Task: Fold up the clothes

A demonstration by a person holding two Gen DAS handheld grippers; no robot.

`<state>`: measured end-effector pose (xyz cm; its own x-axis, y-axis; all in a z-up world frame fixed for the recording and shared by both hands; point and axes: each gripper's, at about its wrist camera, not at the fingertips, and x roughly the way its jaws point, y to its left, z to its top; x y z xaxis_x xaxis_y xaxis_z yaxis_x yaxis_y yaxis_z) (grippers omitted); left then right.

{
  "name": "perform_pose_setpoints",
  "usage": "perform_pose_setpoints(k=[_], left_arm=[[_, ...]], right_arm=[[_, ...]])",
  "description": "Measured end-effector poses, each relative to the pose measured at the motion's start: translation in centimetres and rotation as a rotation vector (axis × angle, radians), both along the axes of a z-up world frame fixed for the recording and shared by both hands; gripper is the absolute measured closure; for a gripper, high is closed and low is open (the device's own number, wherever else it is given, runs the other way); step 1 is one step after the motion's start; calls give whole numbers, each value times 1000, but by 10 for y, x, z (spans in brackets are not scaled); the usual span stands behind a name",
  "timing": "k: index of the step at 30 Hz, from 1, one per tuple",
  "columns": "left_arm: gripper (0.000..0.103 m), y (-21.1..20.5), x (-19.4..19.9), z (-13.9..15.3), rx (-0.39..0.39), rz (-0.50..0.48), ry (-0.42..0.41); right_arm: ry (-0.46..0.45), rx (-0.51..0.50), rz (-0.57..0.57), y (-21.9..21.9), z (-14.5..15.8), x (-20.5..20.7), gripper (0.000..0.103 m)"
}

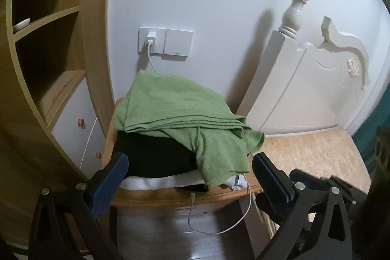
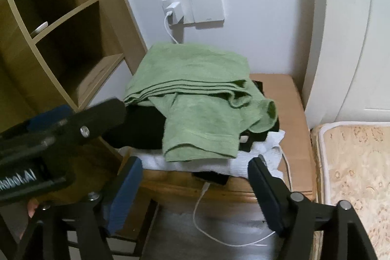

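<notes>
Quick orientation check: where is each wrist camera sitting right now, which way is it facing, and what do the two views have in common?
Left wrist: on the left gripper, angled down at the green garment on the wooden nightstand; own open fingers show, right gripper at lower right.
Right wrist: on the right gripper, same downward aim; own open fingers show, left gripper and a fingertip at left.
Shared: clothes pile, wall socket, white cable, shelving, headboard.

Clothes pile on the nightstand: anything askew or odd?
Yes. The green garment tops the pile unevenly, one flap drooping over the black garment and white cloth. A white charging cable dangles off the wooden nightstand front.
</notes>
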<state>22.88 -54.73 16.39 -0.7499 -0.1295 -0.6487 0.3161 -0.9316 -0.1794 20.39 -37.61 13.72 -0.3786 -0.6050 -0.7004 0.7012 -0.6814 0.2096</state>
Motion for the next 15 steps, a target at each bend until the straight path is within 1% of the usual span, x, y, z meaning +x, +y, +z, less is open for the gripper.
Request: perform_pose_setpoints(k=[2, 4, 5, 6, 9, 12, 14, 15], left_arm=[[0, 2, 0, -7, 26, -27, 6], [0, 0, 2, -12, 66, -31, 31], [0, -1, 4, -15, 86, -31, 45], [0, -1, 5, -18, 92, -31, 55], [0, 4, 7, -26, 56, -32, 79], [0, 11, 12, -37, -17, -21, 53], [0, 13, 16, -44, -33, -23, 46], [0, 13, 20, -48, -28, -18, 51]], right_arm=[[11, -20, -13, 6, -2, -2, 22], [31, -35, -33, 11, -4, -4, 22], [45, -44, -40, 14, -5, -4, 20], [58, -52, -48, 17, -8, -3, 19], [98, -74, -71, 25, -16, 1, 16], [128, -87, -85, 31, -27, 6, 13], [125, -84, -87, 32, -38, 10, 12], [118, -83, -88, 33, -44, 11, 12]])
